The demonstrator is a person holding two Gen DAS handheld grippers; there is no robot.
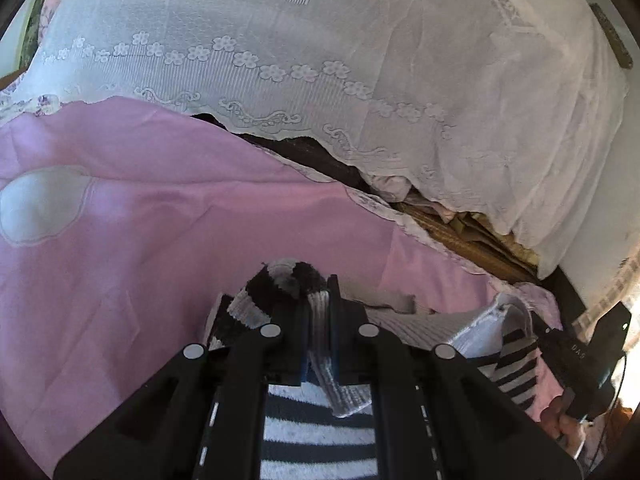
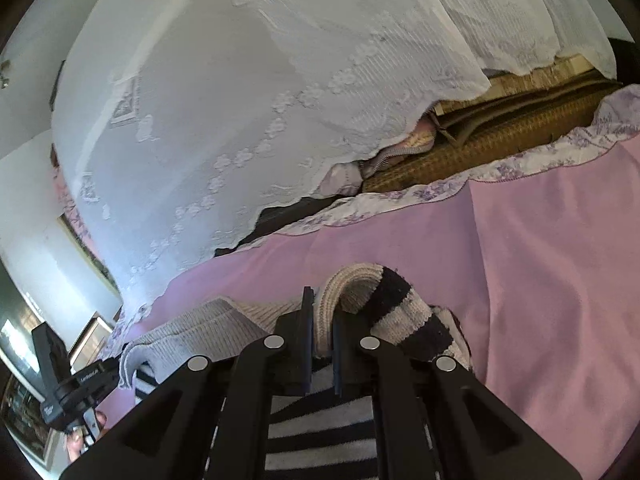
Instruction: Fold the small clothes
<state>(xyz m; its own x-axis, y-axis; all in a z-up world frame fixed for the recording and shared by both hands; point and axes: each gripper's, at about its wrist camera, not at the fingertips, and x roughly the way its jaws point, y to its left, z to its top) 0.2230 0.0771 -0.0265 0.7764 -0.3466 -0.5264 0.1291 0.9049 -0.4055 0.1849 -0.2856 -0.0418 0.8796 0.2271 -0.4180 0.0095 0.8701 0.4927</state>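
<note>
Pinching the ribbed edge of the striped top tight in both the left gripper and the right gripper, the person holds it above the pink sheet, so the fold looks only started, not finished.

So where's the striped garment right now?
The striped garment is pinched in both claws, left claw and right claw, held just above the pink bedspread, below the white lace cover.

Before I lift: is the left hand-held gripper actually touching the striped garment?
Touching. The left wrist view shows the left hand-held gripper shut on the striped garment's ribbed cuff.
</note>
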